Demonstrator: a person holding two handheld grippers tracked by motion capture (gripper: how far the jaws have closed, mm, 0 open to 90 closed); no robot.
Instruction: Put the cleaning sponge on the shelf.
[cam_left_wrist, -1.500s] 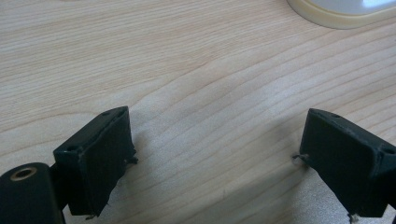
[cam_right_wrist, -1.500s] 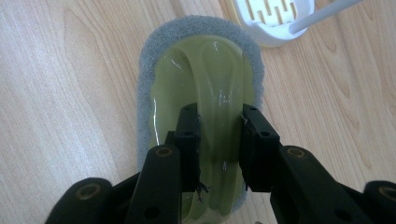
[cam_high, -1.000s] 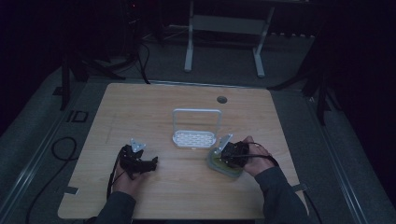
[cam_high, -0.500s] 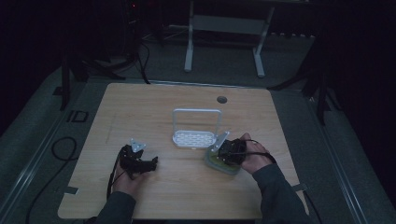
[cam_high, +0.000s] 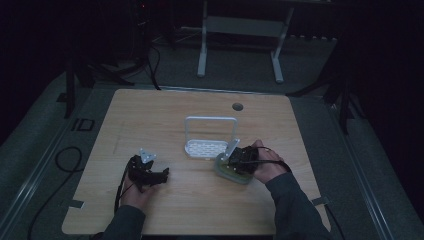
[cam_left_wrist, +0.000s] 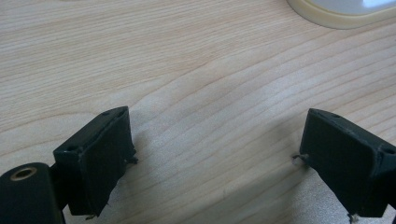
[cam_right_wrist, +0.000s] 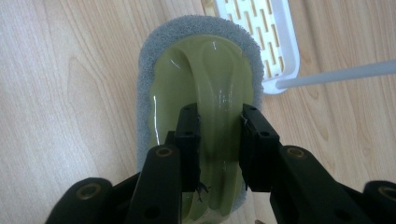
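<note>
Your right gripper has its jaws closed on the raised central ridge of the scrubbing pad, a green glossy plastic body over a grey scouring layer. Judge it light, with a stiff, slick top and a soft underside, so that ridge is the sensible place to hold; the smooth plastic may slide if your squeeze is loose. The pad lies flat on the table, towards its right edge and nearer your side, just beside the white slotted rack. Its long axis runs straight away from your jaws, its far end towards the rack. Your left gripper rests open over bare wood near the left edge, holding nothing.
</note>
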